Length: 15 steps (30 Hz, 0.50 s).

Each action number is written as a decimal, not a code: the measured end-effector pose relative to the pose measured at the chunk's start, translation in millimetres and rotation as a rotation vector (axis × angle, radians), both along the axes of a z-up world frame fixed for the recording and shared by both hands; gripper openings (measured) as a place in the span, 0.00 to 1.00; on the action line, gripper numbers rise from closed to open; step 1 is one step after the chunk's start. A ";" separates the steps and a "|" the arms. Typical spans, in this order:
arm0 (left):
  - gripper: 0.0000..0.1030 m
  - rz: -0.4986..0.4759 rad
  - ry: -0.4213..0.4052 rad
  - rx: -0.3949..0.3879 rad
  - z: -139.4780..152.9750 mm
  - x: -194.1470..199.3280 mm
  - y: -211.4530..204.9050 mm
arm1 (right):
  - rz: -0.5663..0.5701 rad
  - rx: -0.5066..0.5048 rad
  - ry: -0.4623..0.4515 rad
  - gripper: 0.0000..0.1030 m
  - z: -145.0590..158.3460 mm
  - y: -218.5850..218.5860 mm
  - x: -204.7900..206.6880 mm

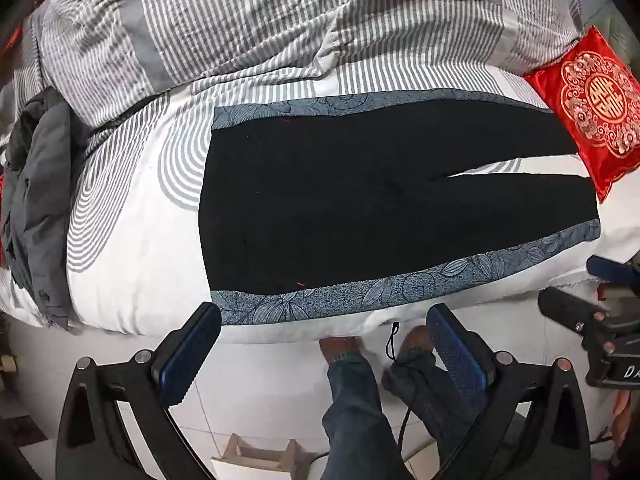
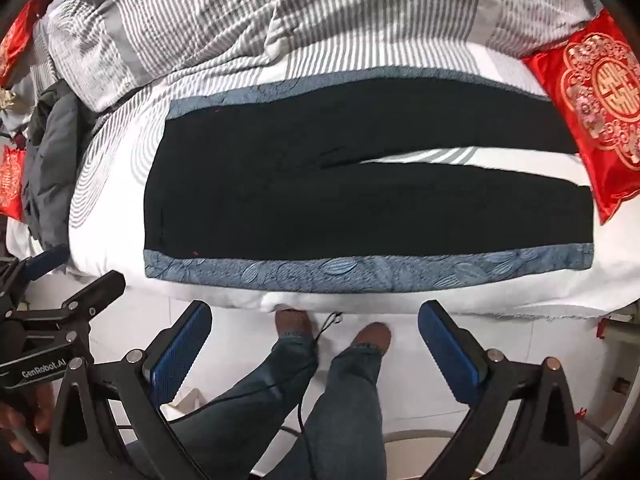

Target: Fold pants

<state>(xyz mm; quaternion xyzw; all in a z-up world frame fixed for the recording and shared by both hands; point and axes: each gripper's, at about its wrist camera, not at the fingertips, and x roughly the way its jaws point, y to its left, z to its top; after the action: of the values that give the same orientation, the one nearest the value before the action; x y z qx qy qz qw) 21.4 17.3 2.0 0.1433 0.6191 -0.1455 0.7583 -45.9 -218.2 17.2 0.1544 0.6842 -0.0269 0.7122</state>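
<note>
The black pants (image 1: 360, 200) lie flat across the frame's middle, legs rightward; both left tongs (image 1: 324, 352) and right tongs (image 2: 316, 344) hover below, wide open, empty.

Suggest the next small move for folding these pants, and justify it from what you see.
Probably lower both tongs, left and right, to the near edge of the black pants: the pants lie flat and unfolded, and both tongs hang open above the floor, holding nothing.

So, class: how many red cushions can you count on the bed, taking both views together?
2. One red cushion lies at the pants' leg ends on the right; another sits at the far left by the grey clothes pile. More may be hidden.
</note>
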 end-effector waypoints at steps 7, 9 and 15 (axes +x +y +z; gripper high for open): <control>1.00 0.017 0.012 -0.014 0.3 5.1 6.3 | -0.002 -0.029 0.005 1.00 0.6 6.5 3.5; 1.00 0.010 0.011 -0.007 0.8 5.5 3.8 | 0.000 -0.038 0.009 1.00 1.1 5.7 4.3; 1.00 -0.007 -0.001 0.004 3.3 7.7 -1.9 | 0.013 -0.111 0.031 1.00 2.7 2.0 8.2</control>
<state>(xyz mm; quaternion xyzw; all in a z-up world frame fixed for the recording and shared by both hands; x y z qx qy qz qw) 29.0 15.4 5.3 0.1470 0.6185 -0.1472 0.7577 -37.6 -216.2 19.9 0.1101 0.6935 -0.0626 0.7093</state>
